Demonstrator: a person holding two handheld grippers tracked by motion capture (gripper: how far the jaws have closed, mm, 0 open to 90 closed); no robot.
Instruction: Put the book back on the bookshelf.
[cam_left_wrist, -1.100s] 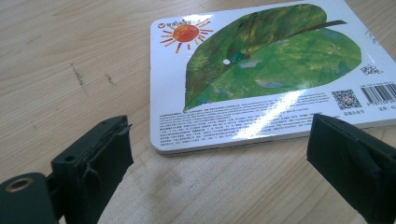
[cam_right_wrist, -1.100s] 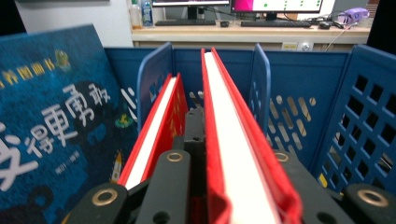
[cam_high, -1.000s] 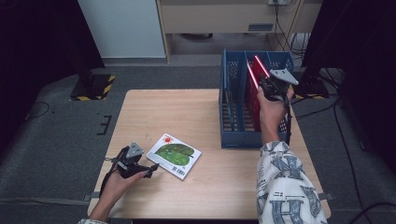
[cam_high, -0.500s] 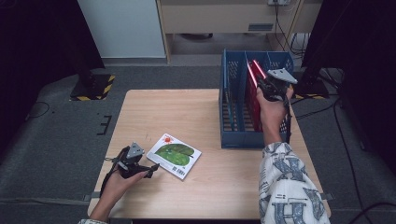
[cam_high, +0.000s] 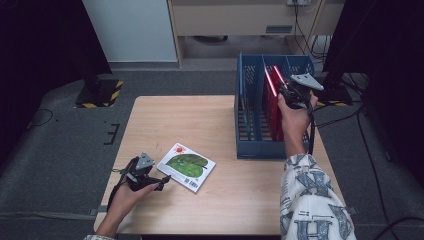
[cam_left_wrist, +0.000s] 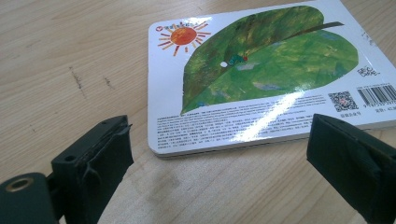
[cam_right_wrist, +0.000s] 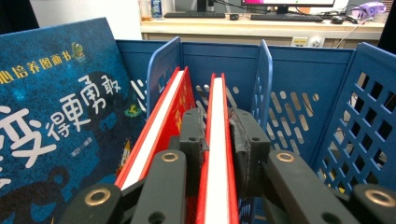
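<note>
A white picture book with a green leaf and an orange sun (cam_high: 186, 166) (cam_left_wrist: 261, 70) lies flat on the wooden table (cam_high: 200, 120). My left gripper (cam_high: 161, 182) (cam_left_wrist: 219, 172) rests open just short of the book's near edge, jaws wide apart. At the far right stands a blue file rack (cam_high: 250, 107) (cam_right_wrist: 303, 70). My right gripper (cam_high: 283, 90) (cam_right_wrist: 217, 135) is shut on a red book (cam_high: 278, 79) (cam_right_wrist: 217, 140) held upright in the rack's middle slot. A second red book (cam_high: 270, 85) (cam_right_wrist: 159, 126) leans beside it.
A dark blue book with Chinese characters (cam_right_wrist: 56, 112) stands in the rack's slot to the left in the right gripper view. A white cabinet (cam_high: 130, 30) and a desk with cables stand beyond the table.
My right gripper with the red book has shifted slightly within the rack. The left gripper and the leaf book have stayed put.
</note>
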